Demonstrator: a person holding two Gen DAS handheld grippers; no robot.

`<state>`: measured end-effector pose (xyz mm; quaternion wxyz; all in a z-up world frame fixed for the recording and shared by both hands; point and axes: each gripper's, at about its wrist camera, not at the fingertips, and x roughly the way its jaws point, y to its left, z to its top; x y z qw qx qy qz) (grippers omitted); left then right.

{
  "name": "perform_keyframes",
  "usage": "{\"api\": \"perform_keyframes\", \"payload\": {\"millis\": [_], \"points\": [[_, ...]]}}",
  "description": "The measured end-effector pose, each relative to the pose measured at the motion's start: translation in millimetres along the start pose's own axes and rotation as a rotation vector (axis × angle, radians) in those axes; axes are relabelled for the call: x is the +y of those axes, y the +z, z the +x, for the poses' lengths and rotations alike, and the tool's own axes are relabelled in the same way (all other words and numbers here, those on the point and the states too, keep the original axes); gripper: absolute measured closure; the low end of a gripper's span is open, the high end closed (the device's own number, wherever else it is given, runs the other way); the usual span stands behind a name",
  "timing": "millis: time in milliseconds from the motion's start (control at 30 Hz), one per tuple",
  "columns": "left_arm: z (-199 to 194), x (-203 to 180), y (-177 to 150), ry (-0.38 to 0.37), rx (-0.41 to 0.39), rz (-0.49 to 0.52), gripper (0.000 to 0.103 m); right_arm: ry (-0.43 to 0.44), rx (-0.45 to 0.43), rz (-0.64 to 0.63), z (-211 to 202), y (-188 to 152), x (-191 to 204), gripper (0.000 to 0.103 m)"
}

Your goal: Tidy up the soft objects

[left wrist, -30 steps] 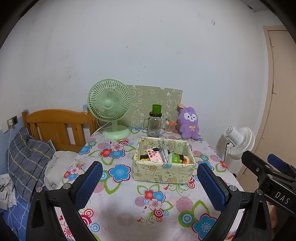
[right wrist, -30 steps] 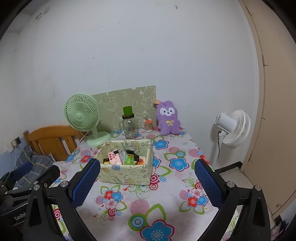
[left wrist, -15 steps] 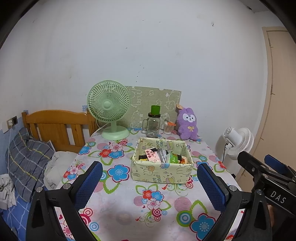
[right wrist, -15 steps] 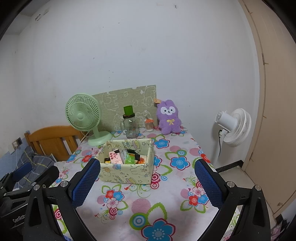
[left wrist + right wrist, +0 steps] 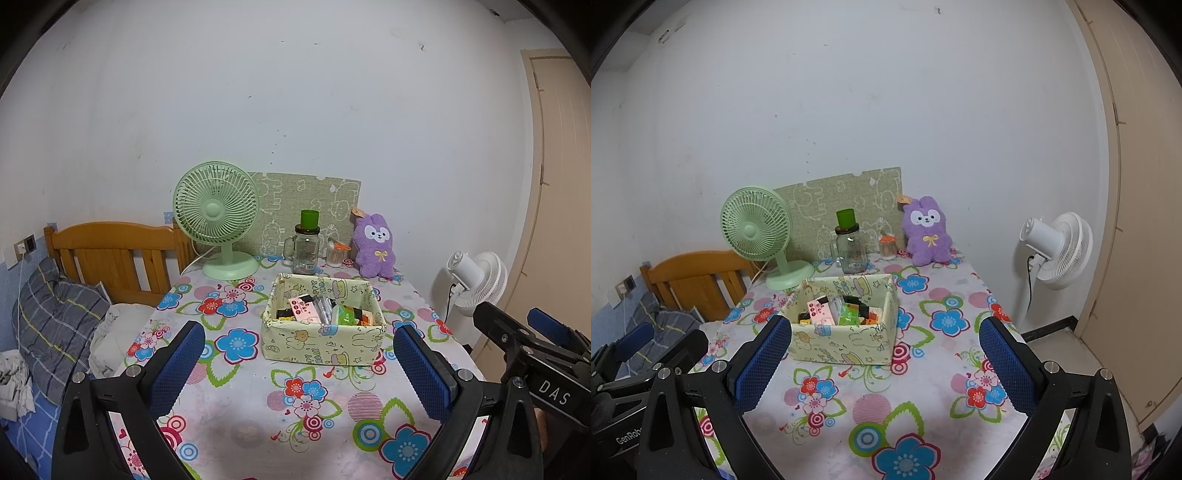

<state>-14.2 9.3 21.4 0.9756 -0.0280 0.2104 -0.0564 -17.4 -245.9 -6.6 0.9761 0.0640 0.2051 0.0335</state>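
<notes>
A purple plush rabbit [image 5: 375, 246] sits upright at the far right of the flowered table, against the wall; it also shows in the right wrist view [image 5: 926, 232]. A pale yellow fabric box [image 5: 322, 343] stands mid-table, filled with small packets and bricks; it shows in the right wrist view too [image 5: 846, 341]. My left gripper [image 5: 297, 367] is open and empty above the near table edge. My right gripper [image 5: 884, 363] is open and empty, also near the front edge. Both are well short of the rabbit.
A green desk fan [image 5: 218, 218], a glass jar with a green lid [image 5: 306, 248] and a small toothpick jar [image 5: 335, 254] stand at the back. A patterned board [image 5: 306, 206] leans on the wall. A wooden bed [image 5: 110, 254] is left, a white floor fan [image 5: 1057, 251] right.
Both grippers have drawn back a little from the table, so the box and rabbit look slightly smaller. Nothing on the table has moved.
</notes>
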Motion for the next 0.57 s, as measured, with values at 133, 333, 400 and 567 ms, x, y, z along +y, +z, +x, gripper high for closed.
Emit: {"api": "perform_keyframes", "payload": {"millis": [133, 333, 400, 567], "points": [[0.2, -0.5, -0.3, 0.0, 0.0, 0.0, 0.0, 0.0, 0.001, 0.0, 0.3, -0.3, 0.2, 0.0], [0.7, 0.5, -0.4, 0.001, 0.004, 0.0, 0.0, -0.002, 0.005, 0.003, 2.4, -1.6, -1.9, 0.0], [1.7, 1.1, -0.3, 0.001, 0.006, 0.002, 0.0, -0.001, 0.009, 0.004, 2.9, -2.5, -1.8, 0.0], [3.4, 2.4, -0.6, 0.0, 0.011, 0.0, 0.0, -0.005, 0.013, 0.002, 5.6, -3.1, -2.6, 0.0]]}}
